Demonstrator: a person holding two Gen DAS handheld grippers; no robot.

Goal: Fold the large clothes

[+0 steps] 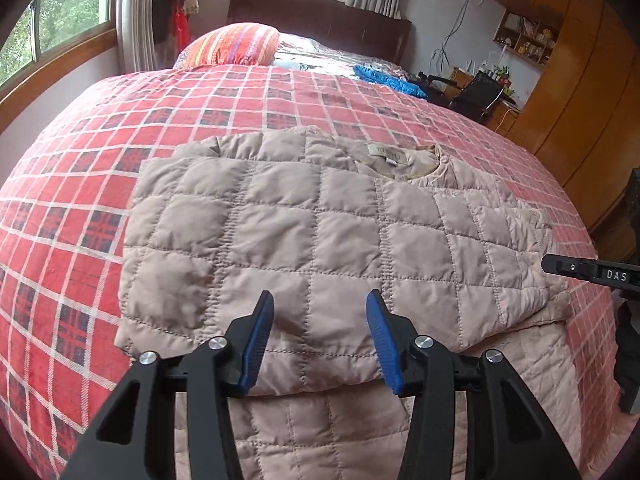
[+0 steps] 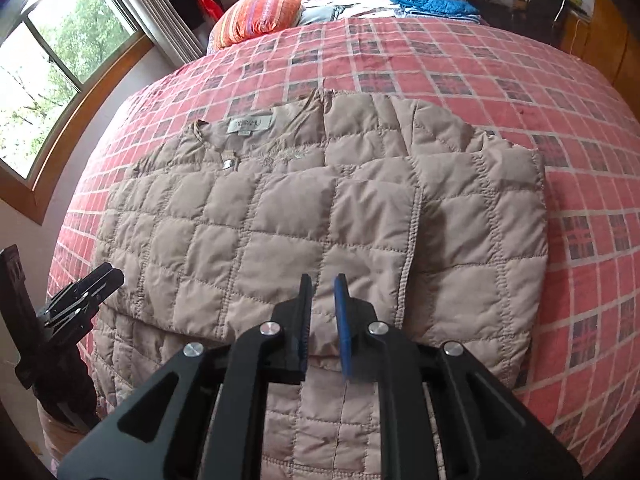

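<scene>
Beige quilted jacket [image 1: 320, 240]: mid-frame on the plaid bedspread [image 1: 80, 184], sleeves folded in, hem overhanging. Left tool [image 1: 320, 336]: wide, empty. Right tool [image 2: 323, 322]: narrow gap, empty. Risk: puffy layers likely spring apart if pinched shallowly.

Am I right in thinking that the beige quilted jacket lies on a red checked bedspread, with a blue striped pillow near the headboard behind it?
Not quite: the pillow is orange and red striped, not blue, as the right wrist view shows. The blue item there is a folded cloth further to the right. The rest stands: the beige quilted jacket lies on the red checked bedspread.
</scene>
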